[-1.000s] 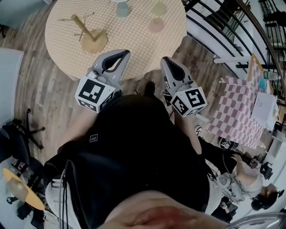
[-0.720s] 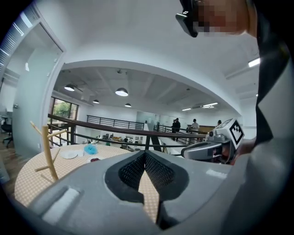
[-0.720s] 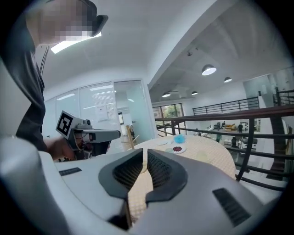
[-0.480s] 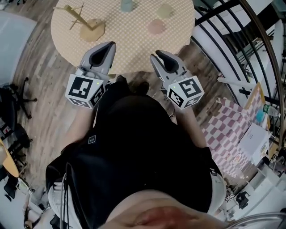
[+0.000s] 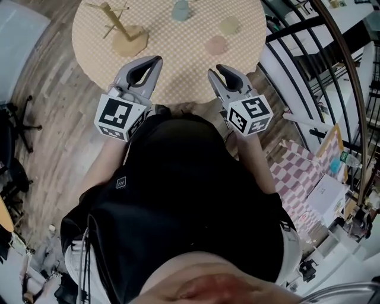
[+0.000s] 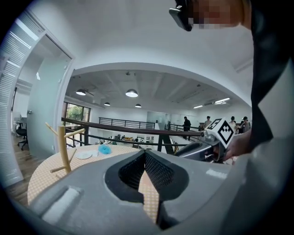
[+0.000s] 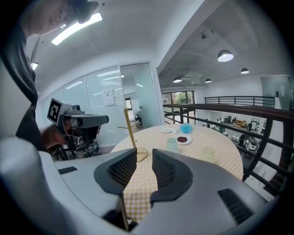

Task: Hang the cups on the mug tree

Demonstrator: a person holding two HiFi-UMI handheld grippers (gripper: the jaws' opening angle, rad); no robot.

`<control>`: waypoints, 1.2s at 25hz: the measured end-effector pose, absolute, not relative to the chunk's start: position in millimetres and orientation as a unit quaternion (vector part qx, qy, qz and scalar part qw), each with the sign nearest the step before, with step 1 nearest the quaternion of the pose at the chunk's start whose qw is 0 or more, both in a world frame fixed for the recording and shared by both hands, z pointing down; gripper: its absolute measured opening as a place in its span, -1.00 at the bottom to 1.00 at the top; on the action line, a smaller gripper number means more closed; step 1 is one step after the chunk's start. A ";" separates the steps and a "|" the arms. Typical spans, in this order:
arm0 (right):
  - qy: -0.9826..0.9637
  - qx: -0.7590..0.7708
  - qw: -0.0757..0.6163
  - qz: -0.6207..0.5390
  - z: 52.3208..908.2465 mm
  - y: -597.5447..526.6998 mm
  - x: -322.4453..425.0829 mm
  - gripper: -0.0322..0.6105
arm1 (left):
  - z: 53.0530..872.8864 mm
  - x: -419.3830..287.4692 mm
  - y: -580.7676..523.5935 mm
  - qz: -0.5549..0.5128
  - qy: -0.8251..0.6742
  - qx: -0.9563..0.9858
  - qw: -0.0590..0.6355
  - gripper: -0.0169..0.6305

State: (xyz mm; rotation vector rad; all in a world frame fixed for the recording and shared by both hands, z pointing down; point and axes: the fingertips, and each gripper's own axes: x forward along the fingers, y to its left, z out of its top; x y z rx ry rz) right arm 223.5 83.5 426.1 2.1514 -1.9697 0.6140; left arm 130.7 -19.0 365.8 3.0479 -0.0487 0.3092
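A wooden mug tree [image 5: 114, 21] stands at the left of the round checked table [image 5: 172, 77]. A blue-green cup [image 5: 180, 10], a yellow cup [image 5: 230, 25] and a pink cup [image 5: 217, 44] sit to its right. My left gripper [image 5: 153, 64] hovers at the table's near edge, shut, with nothing in it; its tips meet in the left gripper view [image 6: 145, 153]. My right gripper [image 5: 218, 74] is beside it, slightly open and empty; its jaws have just been opening. In the right gripper view [image 7: 144, 156] the mug tree [image 7: 130, 131], the green cup [image 7: 172, 145] and the yellow cup [image 7: 209, 153] lie ahead.
A small plate of red bits [image 7: 184, 139], a blue fluffy thing [image 7: 186, 128] and a white plate [image 7: 166, 130] lie at the table's far side. A dark railing [image 5: 309, 53] runs to the right of the table. Office chairs [image 5: 15, 119] stand on the wooden floor at the left.
Both grippers have moved forward to the table's near edge, and the view has shifted so the table sits more to the right. The right gripper's jaws now show a gap.
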 end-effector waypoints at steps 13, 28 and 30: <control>-0.702 0.610 0.296 0.218 491.8 42.1 295.8 -0.43 | 388.6 142.2 -49.0 0.111 -0.093 0.987 0.076 -0.92; -0.723 0.454 0.473 0.217 595.9 32.5 368.8 -0.10 | 429.2 153.5 -17.7 0.111 -0.233 0.958 0.124 -0.92; -0.721 0.442 0.488 0.214 606.1 32.2 379.1 -0.02 | 433.0 156.6 -11.9 0.111 -0.249 0.953 0.130 -0.92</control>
